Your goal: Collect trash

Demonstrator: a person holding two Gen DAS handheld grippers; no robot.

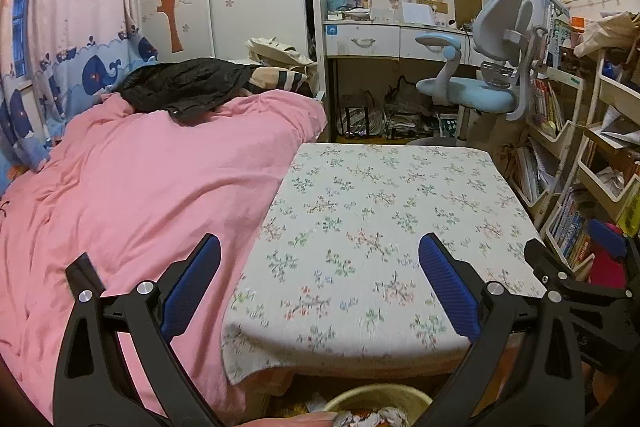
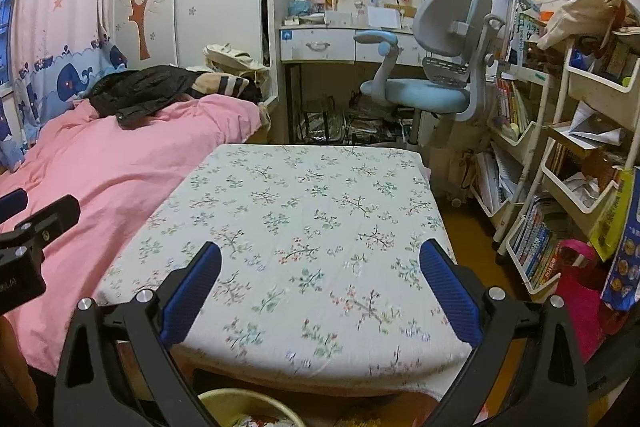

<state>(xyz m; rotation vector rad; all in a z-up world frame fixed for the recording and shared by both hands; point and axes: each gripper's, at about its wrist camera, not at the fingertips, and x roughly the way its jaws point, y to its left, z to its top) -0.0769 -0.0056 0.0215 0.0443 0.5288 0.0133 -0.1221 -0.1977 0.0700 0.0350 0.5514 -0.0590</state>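
Observation:
A yellow waste bin (image 1: 376, 397) with crumpled trash inside sits on the floor just below the near edge of a small table with a floral cloth (image 1: 380, 227); it also shows in the right wrist view (image 2: 248, 405). My left gripper (image 1: 320, 287) is open and empty above the table's near edge. My right gripper (image 2: 320, 287) is open and empty too, over the same table (image 2: 304, 227). The right gripper shows at the right edge of the left wrist view (image 1: 576, 283); the left one shows at the left edge of the right wrist view (image 2: 36, 227). No trash lies on the cloth.
A bed with a pink quilt (image 1: 132, 187) and a black jacket (image 1: 180, 87) lies left of the table. A blue desk chair (image 1: 476, 75) and a desk (image 1: 368, 39) stand behind. Shelves of books (image 2: 560, 187) line the right side.

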